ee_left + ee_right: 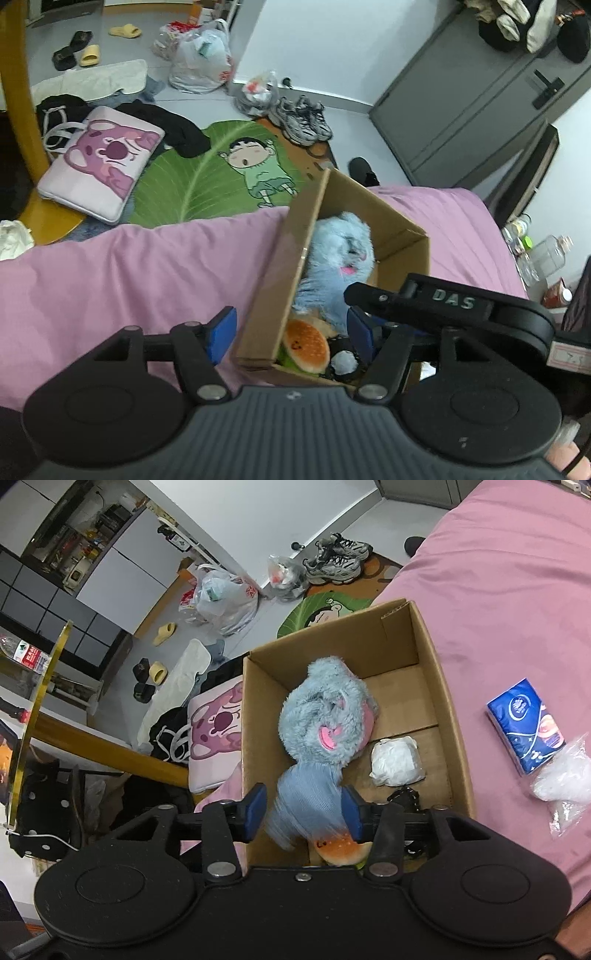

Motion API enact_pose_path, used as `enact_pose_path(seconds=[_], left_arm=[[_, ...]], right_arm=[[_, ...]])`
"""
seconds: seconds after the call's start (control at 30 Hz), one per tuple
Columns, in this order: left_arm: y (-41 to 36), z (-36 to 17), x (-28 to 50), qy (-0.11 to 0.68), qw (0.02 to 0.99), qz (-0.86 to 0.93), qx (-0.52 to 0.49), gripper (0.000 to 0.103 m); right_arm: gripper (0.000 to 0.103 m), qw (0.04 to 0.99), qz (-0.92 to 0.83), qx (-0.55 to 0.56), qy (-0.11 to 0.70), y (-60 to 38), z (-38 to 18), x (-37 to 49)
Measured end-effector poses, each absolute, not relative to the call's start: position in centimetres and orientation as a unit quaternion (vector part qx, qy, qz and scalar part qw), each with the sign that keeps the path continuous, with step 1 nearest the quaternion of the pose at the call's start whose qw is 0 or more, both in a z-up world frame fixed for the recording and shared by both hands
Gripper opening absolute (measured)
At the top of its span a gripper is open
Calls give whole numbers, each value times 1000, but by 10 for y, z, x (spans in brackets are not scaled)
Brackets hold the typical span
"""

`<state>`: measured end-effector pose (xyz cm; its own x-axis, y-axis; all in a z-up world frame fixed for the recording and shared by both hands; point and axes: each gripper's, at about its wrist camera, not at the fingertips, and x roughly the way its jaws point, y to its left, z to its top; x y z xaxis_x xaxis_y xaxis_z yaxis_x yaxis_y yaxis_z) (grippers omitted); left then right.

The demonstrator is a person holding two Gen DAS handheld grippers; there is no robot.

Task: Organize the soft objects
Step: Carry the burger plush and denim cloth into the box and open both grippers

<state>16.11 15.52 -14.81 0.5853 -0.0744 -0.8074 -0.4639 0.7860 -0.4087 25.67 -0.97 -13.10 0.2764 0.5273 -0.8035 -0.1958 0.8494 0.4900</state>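
Cardboard box [436,686] sits on the pink bed [517,590] near its edge, and my blue plush [325,716] lies inside it, head toward the far wall, body between my right gripper [304,812] pads. Those jaws stand parted, not squeezing, so the toy is free. My left gripper [291,334] is open too, straddling the box's left wall (burger plush [306,349] just inside). One risk: lifting away, a pad may snag fur or nudge that wall and tip the box off the bed.
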Motion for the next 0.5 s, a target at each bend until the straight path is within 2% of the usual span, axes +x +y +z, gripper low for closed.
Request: enact_pose_path(seconds=[0.07, 0.13, 0.5], left_arm=[[157, -146, 158, 439, 836, 121, -304, 67], [157, -144, 157, 438, 837, 128, -301, 74], [132, -130, 157, 430, 849, 130, -277, 82]], right_arm=[[52, 787, 228, 151, 552, -14, -127, 256], [53, 789, 227, 157, 549, -20, -123, 256], [65, 815, 212, 155, 517, -76, -101, 258]])
